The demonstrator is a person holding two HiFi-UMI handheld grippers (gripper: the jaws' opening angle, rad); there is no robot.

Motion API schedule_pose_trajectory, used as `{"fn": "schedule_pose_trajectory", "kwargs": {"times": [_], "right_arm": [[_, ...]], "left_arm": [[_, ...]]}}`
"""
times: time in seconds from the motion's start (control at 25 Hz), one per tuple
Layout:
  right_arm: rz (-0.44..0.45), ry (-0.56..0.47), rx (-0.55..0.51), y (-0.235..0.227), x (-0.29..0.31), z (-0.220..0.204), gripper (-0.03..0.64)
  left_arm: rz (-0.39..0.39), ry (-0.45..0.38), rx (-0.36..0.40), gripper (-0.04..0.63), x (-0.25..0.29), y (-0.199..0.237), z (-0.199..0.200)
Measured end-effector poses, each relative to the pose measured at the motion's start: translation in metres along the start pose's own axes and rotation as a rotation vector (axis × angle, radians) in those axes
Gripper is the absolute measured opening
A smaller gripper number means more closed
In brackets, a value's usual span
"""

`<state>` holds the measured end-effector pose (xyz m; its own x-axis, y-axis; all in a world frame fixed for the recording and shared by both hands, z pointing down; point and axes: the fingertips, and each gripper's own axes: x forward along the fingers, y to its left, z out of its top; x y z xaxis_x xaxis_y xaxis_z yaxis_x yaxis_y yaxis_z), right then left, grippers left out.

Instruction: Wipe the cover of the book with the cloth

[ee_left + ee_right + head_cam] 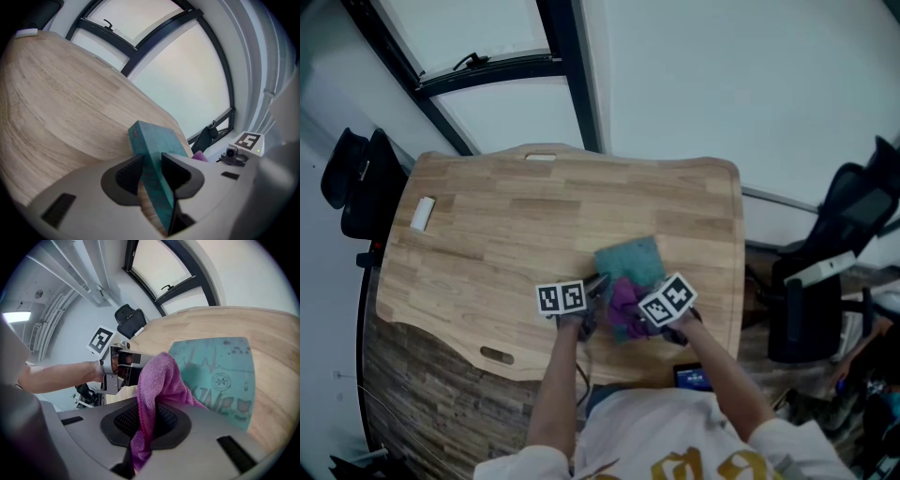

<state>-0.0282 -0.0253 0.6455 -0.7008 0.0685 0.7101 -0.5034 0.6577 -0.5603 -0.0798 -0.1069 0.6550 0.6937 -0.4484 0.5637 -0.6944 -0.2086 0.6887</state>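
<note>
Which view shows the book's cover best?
The right gripper view: the teal cover of the book faces it, drawings visible, beyond the cloth. The head view shows it small, partly under the cloth. The left gripper view shows only its edge, pinched between jaws.

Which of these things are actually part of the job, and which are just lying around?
In use: teal book, clamped by the left gripper; purple cloth, clamped by the right gripper.
Just lying about: small white object on the wooden table; black chair at its right.
</note>
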Motion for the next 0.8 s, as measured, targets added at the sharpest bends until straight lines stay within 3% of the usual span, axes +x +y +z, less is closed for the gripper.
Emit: {"fn": "schedule_pose_trajectory", "kwargs": {"times": [0.8], "right_arm": [[-0.024, -0.050, 0.054, -0.026, -0.025, -0.006, 0.032]], "left_arm": [[0.001, 0.002, -0.001, 0.129, 0.001, 0.000, -0.001]]}}
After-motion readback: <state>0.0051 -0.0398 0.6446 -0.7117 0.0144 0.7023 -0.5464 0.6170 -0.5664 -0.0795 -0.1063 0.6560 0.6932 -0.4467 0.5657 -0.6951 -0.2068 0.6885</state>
